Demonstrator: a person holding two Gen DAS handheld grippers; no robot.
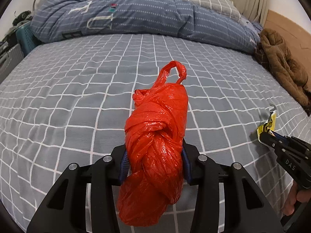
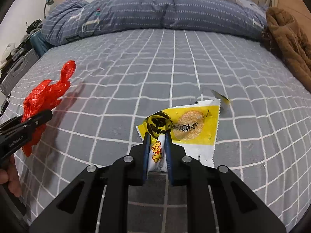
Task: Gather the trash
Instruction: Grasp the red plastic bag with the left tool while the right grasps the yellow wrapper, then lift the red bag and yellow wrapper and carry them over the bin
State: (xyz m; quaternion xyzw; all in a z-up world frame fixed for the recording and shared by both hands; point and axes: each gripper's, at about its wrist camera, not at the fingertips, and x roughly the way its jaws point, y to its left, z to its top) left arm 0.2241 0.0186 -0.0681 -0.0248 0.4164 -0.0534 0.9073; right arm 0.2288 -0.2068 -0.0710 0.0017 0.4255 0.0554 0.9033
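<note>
Both grippers pointed steeply downward, the left gripper (image 1: 154,161) clamped on something bulky, the right gripper (image 2: 157,147) pinched nearly closed on something thin.

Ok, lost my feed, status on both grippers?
Left gripper shut on red bag. Right gripper shut on yellow wrapper. Nothing blocking on bed.

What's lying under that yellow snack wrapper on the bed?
Under the yellow snack wrapper only the grey checked bedsheet shows around its edges. The right tongs pinch its near end. Anything directly beneath the wrapper is covered.
</note>
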